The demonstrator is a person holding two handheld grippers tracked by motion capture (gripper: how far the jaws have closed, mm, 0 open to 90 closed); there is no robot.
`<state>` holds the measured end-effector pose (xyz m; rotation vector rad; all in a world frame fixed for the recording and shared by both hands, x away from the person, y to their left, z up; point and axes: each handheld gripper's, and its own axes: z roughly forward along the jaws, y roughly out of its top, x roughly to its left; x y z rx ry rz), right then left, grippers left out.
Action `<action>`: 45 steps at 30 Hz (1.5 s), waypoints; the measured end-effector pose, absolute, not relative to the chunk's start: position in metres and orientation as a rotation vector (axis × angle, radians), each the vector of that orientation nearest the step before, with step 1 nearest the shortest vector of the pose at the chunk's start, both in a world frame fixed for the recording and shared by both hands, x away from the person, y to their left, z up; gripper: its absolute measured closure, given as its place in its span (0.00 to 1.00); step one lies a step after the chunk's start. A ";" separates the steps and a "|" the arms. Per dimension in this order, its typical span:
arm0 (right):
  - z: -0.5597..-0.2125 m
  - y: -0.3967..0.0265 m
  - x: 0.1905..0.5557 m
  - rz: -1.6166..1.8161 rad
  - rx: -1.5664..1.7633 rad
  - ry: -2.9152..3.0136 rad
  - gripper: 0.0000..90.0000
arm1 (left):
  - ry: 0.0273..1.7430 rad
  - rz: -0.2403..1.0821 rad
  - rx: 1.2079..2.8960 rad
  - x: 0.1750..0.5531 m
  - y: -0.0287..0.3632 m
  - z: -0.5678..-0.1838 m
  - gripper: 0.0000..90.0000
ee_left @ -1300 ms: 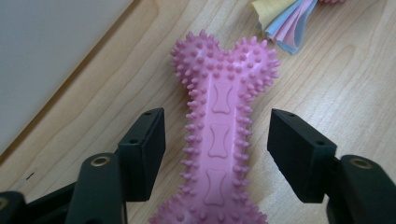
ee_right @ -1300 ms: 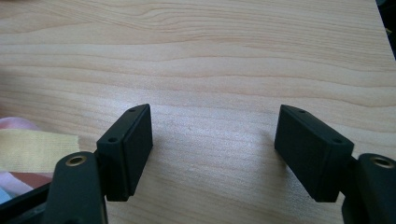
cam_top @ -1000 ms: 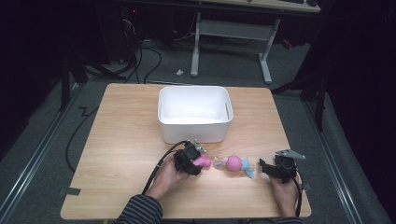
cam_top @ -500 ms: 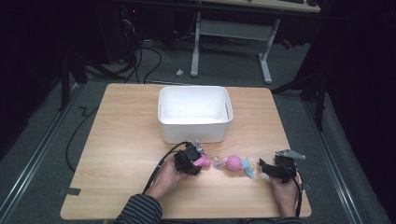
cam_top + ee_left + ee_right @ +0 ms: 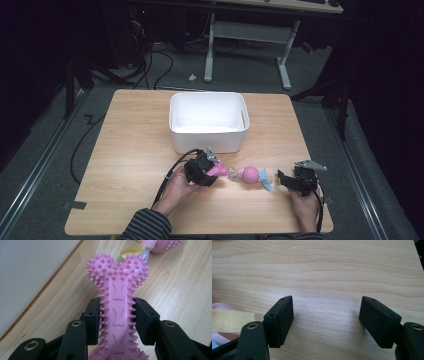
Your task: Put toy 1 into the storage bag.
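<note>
Left gripper (image 5: 117, 315) clamped on pink spiked bone toy (image 5: 117, 297). Right gripper (image 5: 327, 322) jaws apart, empty. Risk: soft spikes flex, toy twists loose on the lift toward white bin (image 5: 209, 120).

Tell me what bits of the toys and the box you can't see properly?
- Pink spiky bone: its near end is cut off by the bottom edge of the left gripper view, between the left gripper pads.
- Pink ball toy: too small in the high view to make out details.
- White box: its front wall hides the inside floor nearest us.
</note>
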<state>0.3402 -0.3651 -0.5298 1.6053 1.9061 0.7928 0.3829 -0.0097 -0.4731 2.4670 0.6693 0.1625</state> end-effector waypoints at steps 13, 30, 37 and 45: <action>-0.530 -0.365 0.340 0.791 1.607 1.907 0.31 | 0.699 0.150 2.409 0.383 0.008 -0.450 0.66; -0.530 -0.365 0.340 0.793 1.605 1.906 0.31 | 0.699 0.164 2.337 0.390 0.022 -0.405 0.66; -0.530 -0.365 0.340 0.793 1.608 1.905 0.31 | 0.718 0.177 2.292 0.397 0.030 -0.381 0.66; -0.530 -0.365 0.340 0.793 1.606 1.906 0.31 | 0.736 0.212 2.254 0.410 0.034 -0.353 0.66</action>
